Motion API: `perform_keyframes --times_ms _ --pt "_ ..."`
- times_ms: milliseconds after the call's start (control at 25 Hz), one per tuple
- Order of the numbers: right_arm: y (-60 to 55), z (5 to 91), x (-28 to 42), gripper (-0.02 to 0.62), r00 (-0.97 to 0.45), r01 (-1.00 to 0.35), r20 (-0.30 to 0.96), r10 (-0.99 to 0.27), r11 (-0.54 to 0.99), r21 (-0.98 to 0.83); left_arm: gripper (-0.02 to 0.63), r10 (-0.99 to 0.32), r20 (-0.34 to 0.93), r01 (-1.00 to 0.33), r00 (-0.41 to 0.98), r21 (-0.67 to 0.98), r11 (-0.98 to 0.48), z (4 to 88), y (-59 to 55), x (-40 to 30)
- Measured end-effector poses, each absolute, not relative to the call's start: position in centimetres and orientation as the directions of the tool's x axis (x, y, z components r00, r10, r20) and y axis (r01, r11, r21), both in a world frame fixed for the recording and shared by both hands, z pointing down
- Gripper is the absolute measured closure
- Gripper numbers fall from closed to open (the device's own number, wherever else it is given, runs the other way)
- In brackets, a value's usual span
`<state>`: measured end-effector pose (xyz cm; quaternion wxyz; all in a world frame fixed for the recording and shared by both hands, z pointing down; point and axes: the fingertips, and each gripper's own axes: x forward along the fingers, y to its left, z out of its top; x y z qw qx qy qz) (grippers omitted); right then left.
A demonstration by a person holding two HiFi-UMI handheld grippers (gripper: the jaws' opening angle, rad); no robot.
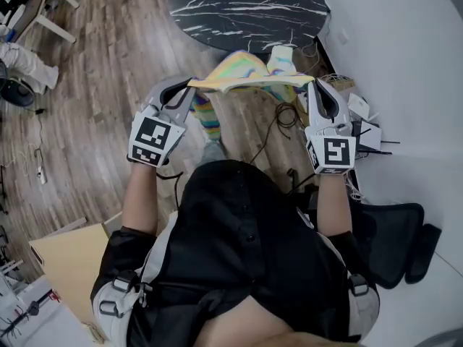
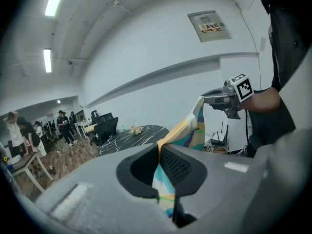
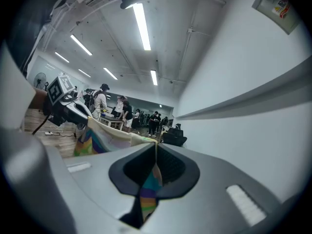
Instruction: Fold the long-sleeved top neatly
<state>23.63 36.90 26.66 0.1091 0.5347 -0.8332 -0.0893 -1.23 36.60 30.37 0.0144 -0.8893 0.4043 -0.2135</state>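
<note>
The long-sleeved top (image 1: 249, 76) is a bright rainbow-striped garment, held in the air between both grippers above the wooden floor, its top edge stretched taut. My left gripper (image 1: 189, 87) is shut on its left end, and the striped cloth (image 2: 163, 177) shows pinched between the jaws. My right gripper (image 1: 312, 85) is shut on the right end, with cloth (image 3: 148, 189) hanging down through its jaws. In the left gripper view the right gripper (image 2: 204, 97) holds the far corner. A striped sleeve (image 1: 206, 118) dangles below the left side.
A round black marble table (image 1: 246, 9) stands just beyond the top. Cables (image 1: 286, 118) and small boxes (image 1: 365, 121) lie on the floor to the right, beside a black office chair (image 1: 394, 241). A white wall (image 1: 405, 49) runs along the right. Several people stand far off (image 3: 114, 112).
</note>
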Motion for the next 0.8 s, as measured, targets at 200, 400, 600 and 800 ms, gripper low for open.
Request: perform_keyframes --times_ms 200,400,600,800 --pt "38.5 26.5 23.5 0.581 -0.402 -0.868 0.082 -0.912 0.408 0.281 0.591 -0.725 0.39 -0.695 0.568 -0.244 -0.676 29.9 37.6 -1.7" --pt "39.0 26.1 23.6 0.581 -0.395 -0.869 0.077 -0.915 0.4 0.292 0.591 -0.701 0.421 -0.657 0.575 -0.273 -0.703 29.9 37.4 -1.7" --pt "38.5 26.5 23.5 0.581 -0.388 -0.864 0.089 -0.917 0.396 0.311 0.591 -0.685 0.424 -0.647 0.593 -0.256 -0.718 29.5 35.8 -1.8" --pt "36.2 26.9 23.3 0.581 -0.379 -0.861 0.104 -0.92 0.391 0.327 0.591 -0.673 0.421 -0.632 0.608 -0.257 -0.731 29.3 32.8 -2.1"
